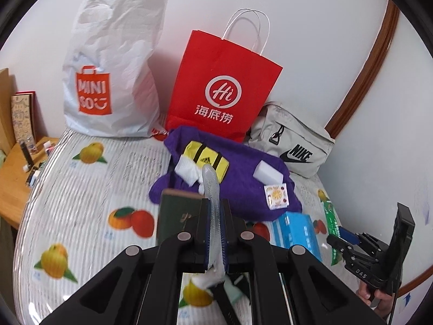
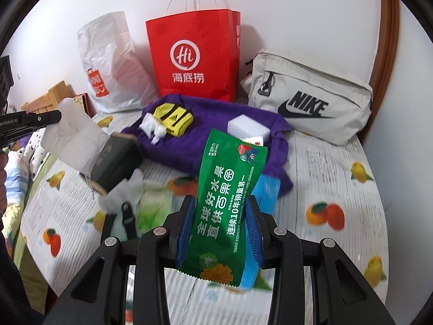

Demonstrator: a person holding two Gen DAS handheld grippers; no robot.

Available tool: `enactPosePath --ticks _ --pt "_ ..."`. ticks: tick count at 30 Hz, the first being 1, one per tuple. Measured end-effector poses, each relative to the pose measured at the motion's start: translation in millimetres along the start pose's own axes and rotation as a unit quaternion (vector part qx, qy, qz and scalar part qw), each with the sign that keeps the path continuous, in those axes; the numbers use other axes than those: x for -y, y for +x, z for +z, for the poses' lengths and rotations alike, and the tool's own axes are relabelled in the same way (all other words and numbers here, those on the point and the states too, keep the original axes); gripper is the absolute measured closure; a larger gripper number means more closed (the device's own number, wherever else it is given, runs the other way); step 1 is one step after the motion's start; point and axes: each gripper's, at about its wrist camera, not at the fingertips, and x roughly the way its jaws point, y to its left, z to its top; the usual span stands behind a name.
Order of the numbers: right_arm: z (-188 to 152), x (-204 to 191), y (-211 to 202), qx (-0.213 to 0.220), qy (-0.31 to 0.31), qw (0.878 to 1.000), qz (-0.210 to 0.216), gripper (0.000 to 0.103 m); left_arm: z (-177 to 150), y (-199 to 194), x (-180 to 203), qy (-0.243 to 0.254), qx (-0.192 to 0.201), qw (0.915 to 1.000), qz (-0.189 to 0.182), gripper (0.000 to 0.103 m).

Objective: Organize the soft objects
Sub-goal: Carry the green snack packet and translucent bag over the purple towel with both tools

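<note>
Over the bed, near the purple cloth (image 2: 205, 124), the right gripper (image 2: 220, 227) grasps a green packet (image 2: 224, 197), the left gripper (image 1: 213, 227) pinches a clear sachet (image 1: 211, 187); each likely needs bagging next.

The white plastic bag (image 1: 108, 81) reads "MINISO"; the red paper bag (image 1: 222, 81) "Hi 海底捞"; the grey pouch (image 2: 311, 97) "NIKE"; the green packet (image 2: 224, 203) "全球好水果 直供百果".

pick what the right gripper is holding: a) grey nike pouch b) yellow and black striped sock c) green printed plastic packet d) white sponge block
c: the right gripper has its blue pads pressed on both sides of the green printed plastic packet, which is lifted off the bed, while the other three lie farther back.
</note>
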Motion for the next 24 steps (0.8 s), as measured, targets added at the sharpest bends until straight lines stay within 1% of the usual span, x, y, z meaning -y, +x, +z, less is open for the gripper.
enactPosePath --ticks 8,13,21,24 --pt "44 7 34 0.001 0.002 1.0 0.0 0.065 46 37 14 0.018 -0.003 0.9997 -0.018 0.096" --pt "65 12 62 -0.005 0.003 1.0 0.005 0.065 65 67 24 0.025 -0.013 0.9993 -0.026 0.096" --pt "89 14 111 -0.027 0.006 0.999 0.018 0.065 80 118 32 0.02 -0.041 0.9979 -0.046 0.096" --pt "95 12 127 -0.037 0.004 0.999 0.017 0.065 82 139 30 0.014 -0.054 0.9975 -0.044 0.096"
